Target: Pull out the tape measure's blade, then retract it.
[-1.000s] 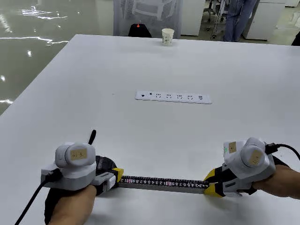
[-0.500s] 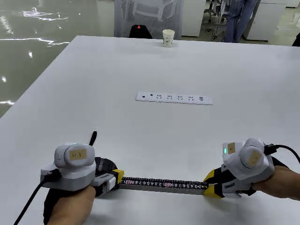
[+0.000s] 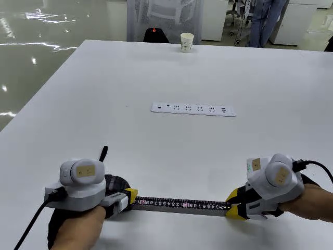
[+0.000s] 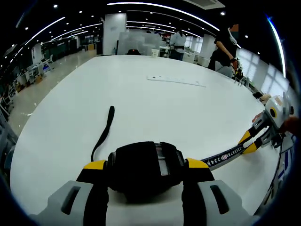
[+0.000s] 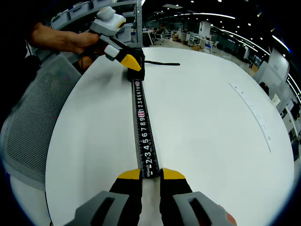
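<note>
The black tape measure case [image 3: 117, 184] lies on the white table [image 3: 208, 67] near its front edge, with my left gripper [image 3: 126, 197] shut on it. In the left gripper view the case [image 4: 146, 167] sits between the yellow-tipped jaws of the left gripper [image 4: 146, 165], and its black wrist strap [image 4: 104, 133] trails away on the table. The dark numbered blade [image 3: 179, 203] stretches out flat to the right. My right gripper [image 3: 232, 204] is shut on the blade's end. In the right gripper view the blade [image 5: 142, 123] runs from the right gripper [image 5: 150, 174] to the case [image 5: 137, 64].
A white power strip [image 3: 192, 109] lies mid-table. A paper cup [image 3: 186, 41] stands at the far edge, with a mesh chair [image 3: 164, 18] behind it. A person [image 3: 263, 21] stands at the back right. Another mesh chair [image 5: 33, 122] is by the near edge.
</note>
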Available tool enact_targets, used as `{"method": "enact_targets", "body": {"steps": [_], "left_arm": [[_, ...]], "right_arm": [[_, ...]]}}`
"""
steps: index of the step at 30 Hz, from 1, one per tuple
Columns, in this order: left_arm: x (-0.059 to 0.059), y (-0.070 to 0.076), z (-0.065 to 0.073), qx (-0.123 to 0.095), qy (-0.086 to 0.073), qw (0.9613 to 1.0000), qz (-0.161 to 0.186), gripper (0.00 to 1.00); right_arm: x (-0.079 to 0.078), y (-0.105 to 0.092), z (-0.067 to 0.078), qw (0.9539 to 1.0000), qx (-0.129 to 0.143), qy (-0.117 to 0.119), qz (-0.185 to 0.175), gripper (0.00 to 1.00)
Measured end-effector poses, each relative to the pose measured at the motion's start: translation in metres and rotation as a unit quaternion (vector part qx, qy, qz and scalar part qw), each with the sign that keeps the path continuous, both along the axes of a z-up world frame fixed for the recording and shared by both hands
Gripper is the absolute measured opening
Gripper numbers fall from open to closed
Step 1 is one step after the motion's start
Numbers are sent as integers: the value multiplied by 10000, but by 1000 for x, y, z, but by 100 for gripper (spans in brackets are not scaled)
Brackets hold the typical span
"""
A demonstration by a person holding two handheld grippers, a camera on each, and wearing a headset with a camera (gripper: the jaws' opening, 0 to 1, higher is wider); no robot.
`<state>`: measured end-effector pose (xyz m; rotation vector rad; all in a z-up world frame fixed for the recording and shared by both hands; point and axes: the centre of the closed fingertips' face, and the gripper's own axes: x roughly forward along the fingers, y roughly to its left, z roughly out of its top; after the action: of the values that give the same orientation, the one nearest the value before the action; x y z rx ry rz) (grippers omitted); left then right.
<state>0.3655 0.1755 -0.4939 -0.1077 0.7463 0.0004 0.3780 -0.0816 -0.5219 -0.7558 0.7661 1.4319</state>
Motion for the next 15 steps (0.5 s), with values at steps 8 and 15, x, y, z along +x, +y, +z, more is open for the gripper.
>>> {"method": "enact_targets", "body": {"steps": [8, 15], "left_arm": [[0, 0, 0, -1, 4, 10000, 5, 58], [1, 0, 0, -22, 18, 10000, 4, 58]], "right_arm": [[1, 3, 0, 10000, 6, -14, 4, 10], [0, 8, 0, 10000, 18, -16, 18, 10]]}}
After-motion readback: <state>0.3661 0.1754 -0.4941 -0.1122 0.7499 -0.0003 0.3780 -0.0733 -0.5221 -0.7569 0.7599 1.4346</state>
